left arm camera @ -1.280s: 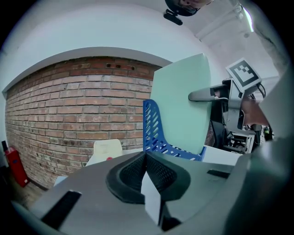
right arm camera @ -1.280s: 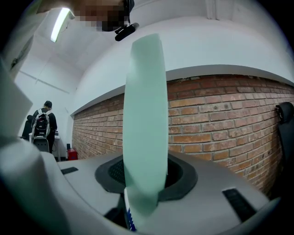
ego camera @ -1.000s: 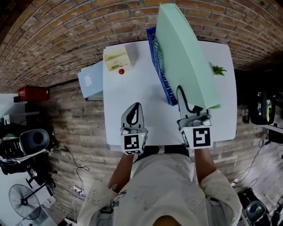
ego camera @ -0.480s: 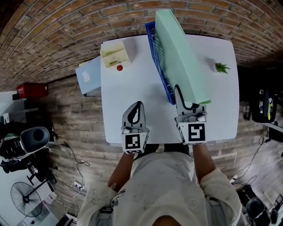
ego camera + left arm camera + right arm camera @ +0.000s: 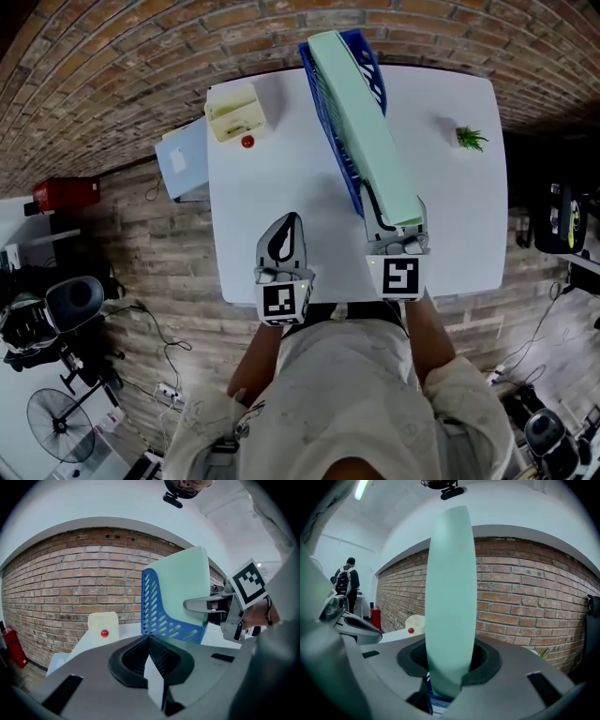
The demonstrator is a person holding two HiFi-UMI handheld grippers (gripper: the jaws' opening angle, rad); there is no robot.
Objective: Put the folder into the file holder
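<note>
The pale green folder (image 5: 361, 131) stands on edge, its far part down between the walls of the blue slatted file holder (image 5: 323, 89) at the back middle of the white table (image 5: 272, 187). My right gripper (image 5: 392, 211) is shut on the folder's near end. In the right gripper view the folder (image 5: 450, 597) rises straight up between the jaws. The left gripper view shows the folder (image 5: 185, 585) behind the holder's side wall (image 5: 161, 618). My left gripper (image 5: 291, 225) hovers over the table's front, shut and empty.
A cream box (image 5: 234, 108) with a red ball (image 5: 247, 142) beside it sits at the table's back left. A small green plant (image 5: 469, 139) is at the back right. A light blue bin (image 5: 183, 159) stands off the table's left edge. A person (image 5: 347, 581) stands far off.
The folder has turned from broad-face-up to edge-on and gone down into the blue holder, with the right gripper following slightly left. The left gripper has stayed put.
</note>
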